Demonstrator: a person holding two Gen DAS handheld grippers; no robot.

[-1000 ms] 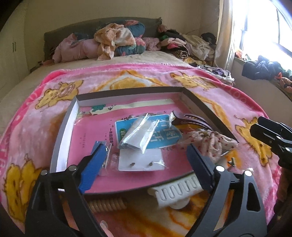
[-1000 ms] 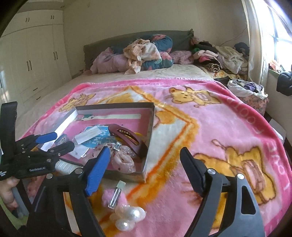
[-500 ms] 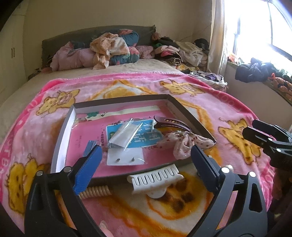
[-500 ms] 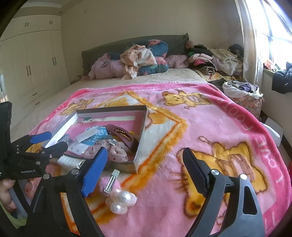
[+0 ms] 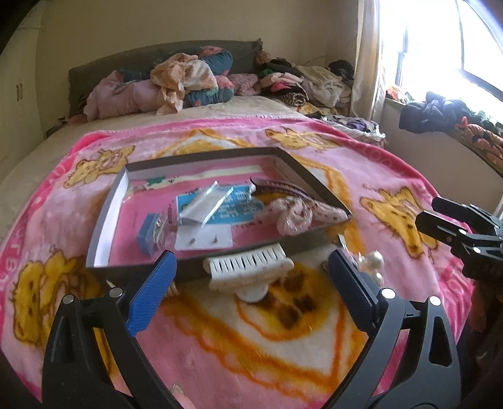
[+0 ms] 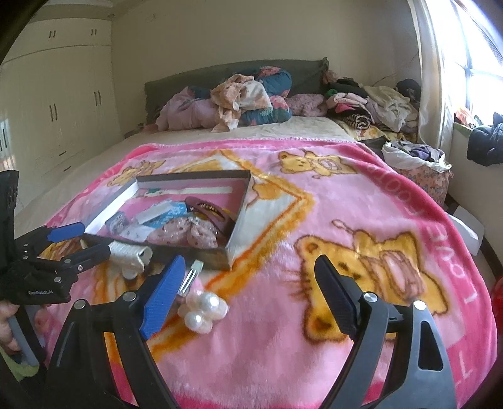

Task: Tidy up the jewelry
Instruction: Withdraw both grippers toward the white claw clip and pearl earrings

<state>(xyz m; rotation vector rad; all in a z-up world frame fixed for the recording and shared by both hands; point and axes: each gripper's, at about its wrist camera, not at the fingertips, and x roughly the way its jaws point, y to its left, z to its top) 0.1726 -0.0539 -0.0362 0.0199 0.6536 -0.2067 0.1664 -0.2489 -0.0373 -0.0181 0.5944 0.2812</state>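
Cream plaster walls [image 6: 220,28]; cream built-in wardrobe [image 6: 63,103] left; bright curtained window [image 5: 440,47] right; dark upholstered headboard [image 6: 195,75].

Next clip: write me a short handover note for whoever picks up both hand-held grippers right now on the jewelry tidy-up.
Left hand-held gripper: open, empty, just opened wider, above the white hair claw.
Right hand-held gripper: open, empty, near the pearl clip.
Box on the pink blanket already holds the blue case, earring card, plastic packet, dark red hair claw and floral scrunchie.
Left outside, in front of the box: white hair claw, pearl clip. Both need placing inside.
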